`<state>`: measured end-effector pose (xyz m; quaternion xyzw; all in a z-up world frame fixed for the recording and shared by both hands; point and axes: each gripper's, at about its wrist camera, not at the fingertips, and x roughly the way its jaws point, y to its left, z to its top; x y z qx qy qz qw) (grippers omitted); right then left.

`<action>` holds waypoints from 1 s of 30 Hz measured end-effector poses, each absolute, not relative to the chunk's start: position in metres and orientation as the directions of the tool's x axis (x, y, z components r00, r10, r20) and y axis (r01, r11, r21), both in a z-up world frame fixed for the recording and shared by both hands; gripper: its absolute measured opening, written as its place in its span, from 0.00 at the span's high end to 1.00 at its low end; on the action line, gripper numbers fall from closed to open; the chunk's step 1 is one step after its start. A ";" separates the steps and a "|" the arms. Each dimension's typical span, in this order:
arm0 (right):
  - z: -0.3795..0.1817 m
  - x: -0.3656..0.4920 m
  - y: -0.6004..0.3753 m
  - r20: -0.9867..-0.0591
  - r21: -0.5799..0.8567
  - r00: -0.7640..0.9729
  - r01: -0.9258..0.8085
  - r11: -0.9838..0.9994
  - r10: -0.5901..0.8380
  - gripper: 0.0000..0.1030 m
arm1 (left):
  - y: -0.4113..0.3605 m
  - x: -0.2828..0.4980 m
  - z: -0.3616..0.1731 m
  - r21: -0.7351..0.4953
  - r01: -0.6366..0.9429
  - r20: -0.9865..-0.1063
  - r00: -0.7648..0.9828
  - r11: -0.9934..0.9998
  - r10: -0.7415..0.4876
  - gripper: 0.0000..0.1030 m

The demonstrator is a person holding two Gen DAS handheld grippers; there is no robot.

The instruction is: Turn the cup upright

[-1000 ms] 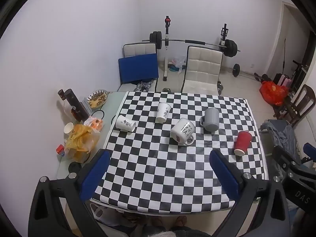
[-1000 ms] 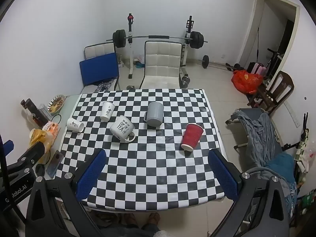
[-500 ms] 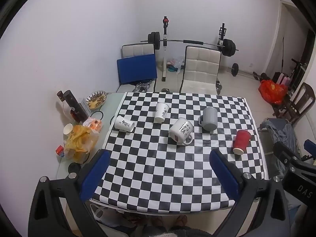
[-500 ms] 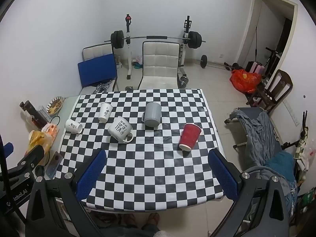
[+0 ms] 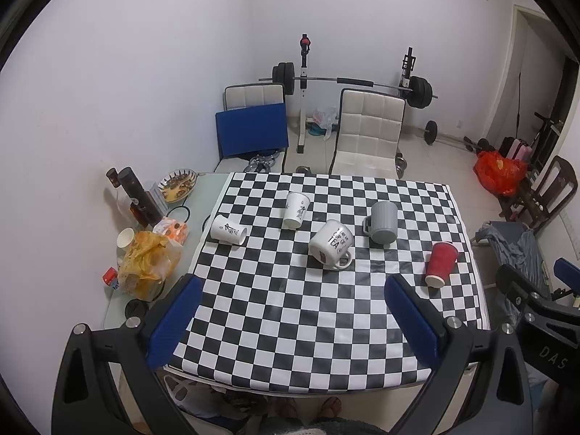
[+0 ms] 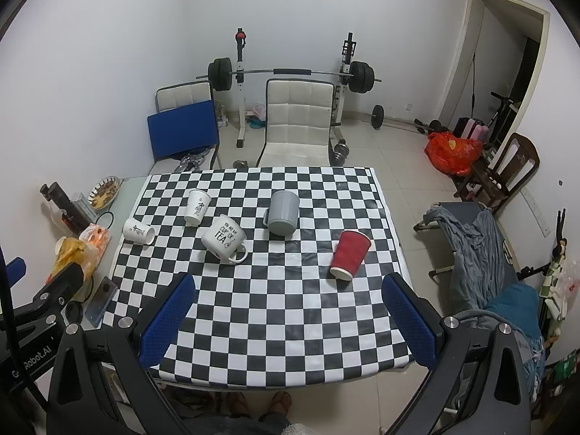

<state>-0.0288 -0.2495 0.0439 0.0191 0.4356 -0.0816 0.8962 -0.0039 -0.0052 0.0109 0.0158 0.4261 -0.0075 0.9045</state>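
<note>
Several cups sit on the checkered table (image 5: 290, 326). A red paper cup (image 5: 440, 263) (image 6: 350, 252), a white "cup of tea" mug (image 5: 331, 244) (image 6: 223, 239) and a white paper cup (image 5: 228, 230) (image 6: 138, 231) lie on their sides. A grey mug (image 5: 382, 223) (image 6: 283, 212) and another white paper cup (image 5: 296, 209) (image 6: 197, 206) stand mouth down. My left gripper (image 5: 290, 308) and right gripper (image 6: 286, 304) are both open and empty, held high above the table's near edge, well short of the cups.
Beside the table's left edge are a yellow bag (image 5: 146, 266), bottles (image 5: 136, 195) and a bowl (image 5: 177, 185). Chairs (image 5: 368, 134) and a barbell rack (image 5: 348, 83) stand behind the table. A grey cloth on a chair (image 6: 482, 239) is to the right.
Both grippers have drifted slightly; the table and cups sit a little lower and nearer in view. No cup has moved.
</note>
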 end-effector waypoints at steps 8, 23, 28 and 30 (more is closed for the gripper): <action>0.051 -0.029 -0.247 -0.780 -0.041 0.611 0.166 0.985 -0.135 0.00 | -0.004 -0.004 0.016 0.015 0.027 -0.767 0.642 1.000 -0.006 0.00; 0.052 -0.033 -0.247 -0.776 -0.041 0.616 0.166 0.985 -0.136 0.00 | -0.004 -0.004 0.017 0.015 0.026 -0.765 0.644 1.000 -0.006 0.00; 0.061 -0.029 -0.240 -0.776 -0.041 0.616 0.165 0.986 -0.135 0.00 | -0.004 -0.005 0.016 0.014 0.025 -0.764 0.646 1.000 -0.005 0.00; 0.060 -0.031 -0.242 -0.776 -0.039 0.617 0.165 0.985 -0.134 0.00 | -0.004 -0.006 0.016 0.017 0.027 -0.763 0.647 0.999 -0.004 0.00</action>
